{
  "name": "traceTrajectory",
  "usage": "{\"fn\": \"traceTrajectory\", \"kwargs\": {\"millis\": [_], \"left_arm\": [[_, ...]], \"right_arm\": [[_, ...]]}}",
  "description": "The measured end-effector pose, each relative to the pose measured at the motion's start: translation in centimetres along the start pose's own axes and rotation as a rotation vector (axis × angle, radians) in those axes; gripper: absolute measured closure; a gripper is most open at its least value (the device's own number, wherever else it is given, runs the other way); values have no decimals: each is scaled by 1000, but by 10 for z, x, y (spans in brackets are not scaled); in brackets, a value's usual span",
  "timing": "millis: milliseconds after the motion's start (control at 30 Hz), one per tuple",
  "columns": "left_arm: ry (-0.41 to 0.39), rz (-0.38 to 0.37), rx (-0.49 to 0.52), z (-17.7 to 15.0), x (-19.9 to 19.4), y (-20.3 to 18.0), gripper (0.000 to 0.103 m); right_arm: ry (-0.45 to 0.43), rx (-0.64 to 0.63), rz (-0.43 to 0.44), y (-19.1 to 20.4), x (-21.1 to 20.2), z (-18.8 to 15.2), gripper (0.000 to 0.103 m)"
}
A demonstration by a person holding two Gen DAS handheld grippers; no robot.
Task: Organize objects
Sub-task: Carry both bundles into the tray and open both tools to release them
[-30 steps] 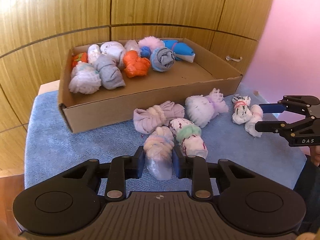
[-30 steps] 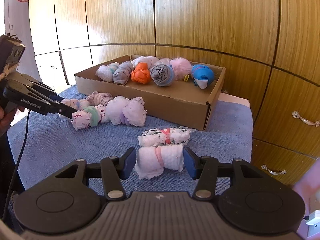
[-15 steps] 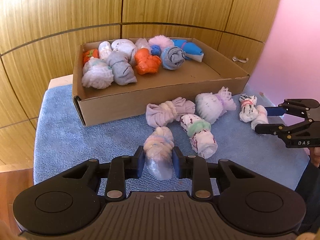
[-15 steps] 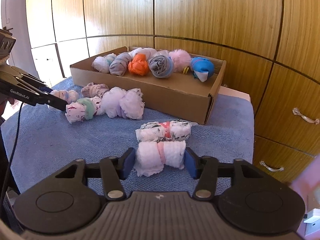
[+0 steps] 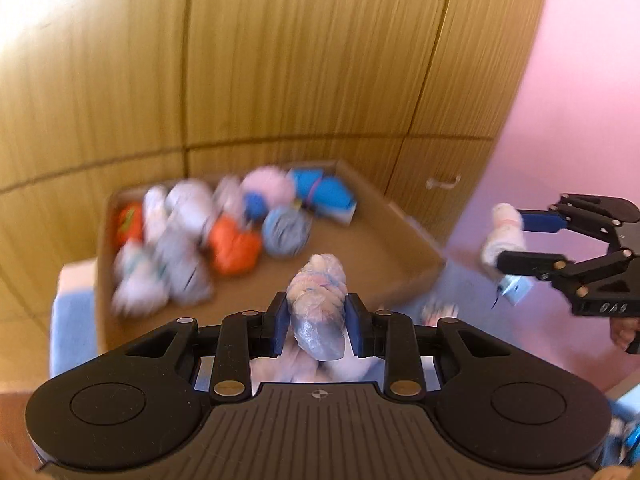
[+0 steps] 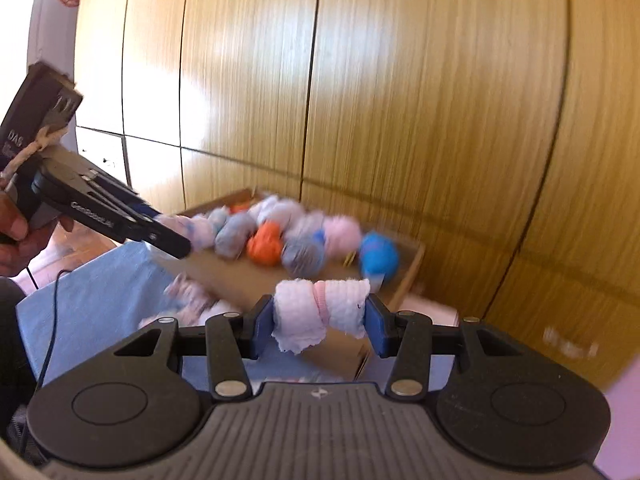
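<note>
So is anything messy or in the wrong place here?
Nothing looks broken or spilled. A few sock bundles lie on the blue towel outside the cardboard box, and each gripper holds one more bundle.

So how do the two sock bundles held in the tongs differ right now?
The left tongs' bundle is a smooth, shiny, pastel-mottled roll pointing away from the camera, gripped on its long sides. The right tongs' bundle is white terry cloth tied with a pink band, lying crosswise, gripped at its two ends, with a loose flap hanging down. Both are clamped, lifted clear, in front of the cardboard box.
</note>
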State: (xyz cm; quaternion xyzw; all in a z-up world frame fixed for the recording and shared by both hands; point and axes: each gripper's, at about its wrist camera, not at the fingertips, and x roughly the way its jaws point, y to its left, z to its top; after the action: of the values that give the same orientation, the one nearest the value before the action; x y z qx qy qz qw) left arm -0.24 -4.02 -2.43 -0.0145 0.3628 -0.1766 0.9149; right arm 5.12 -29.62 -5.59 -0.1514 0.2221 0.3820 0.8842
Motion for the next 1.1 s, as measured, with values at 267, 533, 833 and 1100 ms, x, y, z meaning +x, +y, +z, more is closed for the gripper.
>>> {"fn": "traceTrajectory", "kwargs": {"millis": [267,533,833,1100], "left_arm": [[44,-53,-61,49,73,-13,66],[113,8,-66,53,141,-3,67],[111,38,-13,50,158,6,67],[85,3,72,29,119,-11,62]], "right_arm": [[54,-78,8,-20,57,25,59],[153,-118,32,-18,110,18,59],[224,-111,56,-21,145,5,59],[253,-108,48,-28,158,1,59]]}}
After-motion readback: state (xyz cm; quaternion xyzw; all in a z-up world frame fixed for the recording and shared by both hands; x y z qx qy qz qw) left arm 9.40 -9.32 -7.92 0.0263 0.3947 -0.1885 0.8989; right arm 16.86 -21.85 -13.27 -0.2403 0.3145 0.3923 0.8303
